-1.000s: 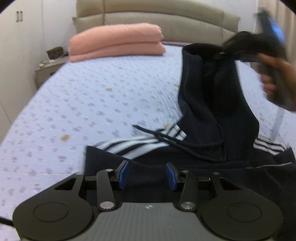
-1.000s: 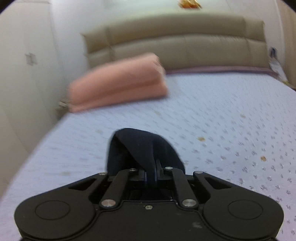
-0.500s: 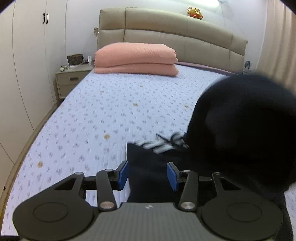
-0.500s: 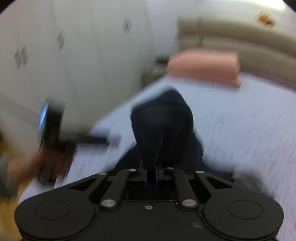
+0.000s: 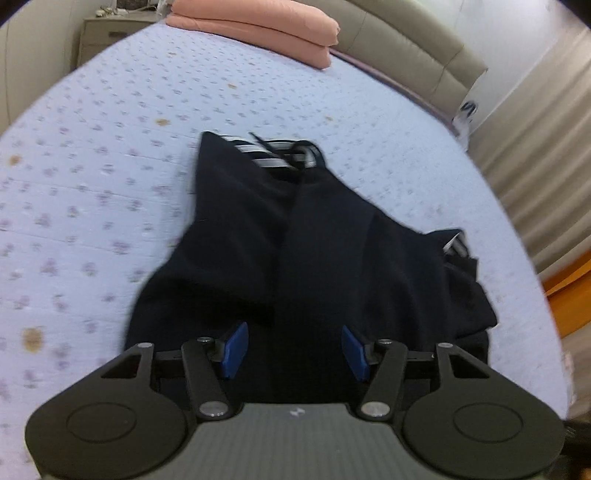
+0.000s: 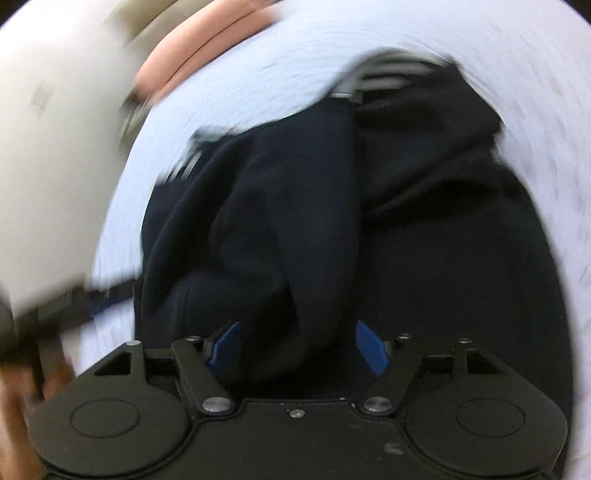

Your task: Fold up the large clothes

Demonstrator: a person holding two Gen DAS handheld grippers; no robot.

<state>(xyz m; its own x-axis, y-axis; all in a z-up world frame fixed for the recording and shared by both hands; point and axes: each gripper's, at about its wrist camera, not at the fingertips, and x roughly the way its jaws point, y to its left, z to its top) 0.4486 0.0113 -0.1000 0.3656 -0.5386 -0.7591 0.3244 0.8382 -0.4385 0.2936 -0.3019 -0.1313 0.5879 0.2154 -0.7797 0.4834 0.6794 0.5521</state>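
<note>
A dark navy garment (image 5: 295, 236) with white stripes lies bunched on the bed; its striped end (image 5: 266, 155) points toward the headboard. My left gripper (image 5: 293, 349) hovers over its near edge, jaws opening, blue pads apart with cloth below them but not pinched. In the blurred right wrist view the same garment (image 6: 424, 240) fills the middle. My right gripper (image 6: 297, 349) has its jaws opening wide, and a fold of the dark cloth (image 6: 314, 258) hangs loose between the pads without being pressed. The other gripper and a hand (image 6: 22, 369) show blurred at the left.
The bed (image 5: 92, 166) has a pale lilac flowered sheet. Folded pink bedding (image 5: 266, 29) lies by the beige headboard (image 5: 417, 48). A bedside table (image 5: 107, 37) stands at the far left, curtains (image 5: 535, 140) and a strip of wooden floor (image 5: 565, 291) at the right.
The right gripper, shut on the lifted dark cloth before, swung across and down and now has its jaws wide, the fold released. The garment has dropped onto the bed. The left gripper's pads stand wider.
</note>
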